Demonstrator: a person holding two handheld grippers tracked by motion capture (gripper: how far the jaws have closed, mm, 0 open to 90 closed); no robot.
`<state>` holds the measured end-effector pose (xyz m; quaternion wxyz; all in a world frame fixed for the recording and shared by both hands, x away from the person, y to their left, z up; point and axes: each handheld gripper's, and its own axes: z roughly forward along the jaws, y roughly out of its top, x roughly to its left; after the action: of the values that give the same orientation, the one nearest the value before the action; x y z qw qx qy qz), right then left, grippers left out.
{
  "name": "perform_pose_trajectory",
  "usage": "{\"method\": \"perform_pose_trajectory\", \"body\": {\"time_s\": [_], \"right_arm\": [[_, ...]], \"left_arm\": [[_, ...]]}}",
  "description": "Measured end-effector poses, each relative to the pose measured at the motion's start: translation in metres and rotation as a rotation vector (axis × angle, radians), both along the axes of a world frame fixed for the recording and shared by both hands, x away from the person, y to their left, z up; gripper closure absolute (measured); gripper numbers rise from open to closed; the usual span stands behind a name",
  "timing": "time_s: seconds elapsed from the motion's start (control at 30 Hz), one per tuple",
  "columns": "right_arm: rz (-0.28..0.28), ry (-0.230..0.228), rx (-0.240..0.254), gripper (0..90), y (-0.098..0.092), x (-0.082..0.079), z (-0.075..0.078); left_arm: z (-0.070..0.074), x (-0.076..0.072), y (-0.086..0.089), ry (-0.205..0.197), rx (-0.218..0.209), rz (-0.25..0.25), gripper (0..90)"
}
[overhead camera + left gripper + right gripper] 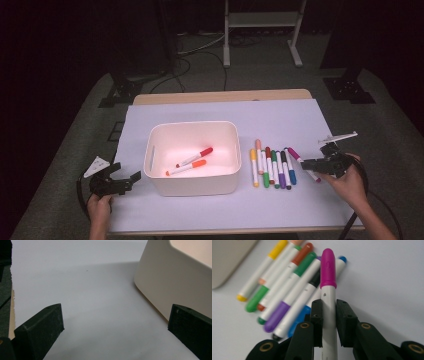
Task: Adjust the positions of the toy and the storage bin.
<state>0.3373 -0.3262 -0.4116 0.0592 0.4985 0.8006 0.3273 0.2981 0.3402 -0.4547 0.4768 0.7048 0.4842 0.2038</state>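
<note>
the right gripper (329,311) pinches the magenta marker (328,267) at the right end of the marker row (272,167). the left gripper (115,325) rests with jaws spread wide, left of the white bin (192,186).

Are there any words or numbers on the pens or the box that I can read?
None can be read.
Magenta pen in the right claw: a tiny grey mark on its white barrel, too small to read.
Other pens: no print shows.
White box: plain, no label.

High view overlooks the table (280,120); gripper views sit close above it.
</note>
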Motion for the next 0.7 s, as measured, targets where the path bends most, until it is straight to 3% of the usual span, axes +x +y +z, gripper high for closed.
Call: {"method": "perform_pose_trajectory", "body": {"time_s": [0.1,0.7], "right_arm": [[0.035,-0.008,0.037,76.1,0.005,-0.005,0.013],[0.258,-0.109,0.075,76.0,0.072,-0.017,0.087]], "left_arm": [[0.000,0.000,0.000,0.000,0.000,0.000,0.0],[0.000,0.000,0.000,0.001,-0.004,-0.002,0.0]]}}
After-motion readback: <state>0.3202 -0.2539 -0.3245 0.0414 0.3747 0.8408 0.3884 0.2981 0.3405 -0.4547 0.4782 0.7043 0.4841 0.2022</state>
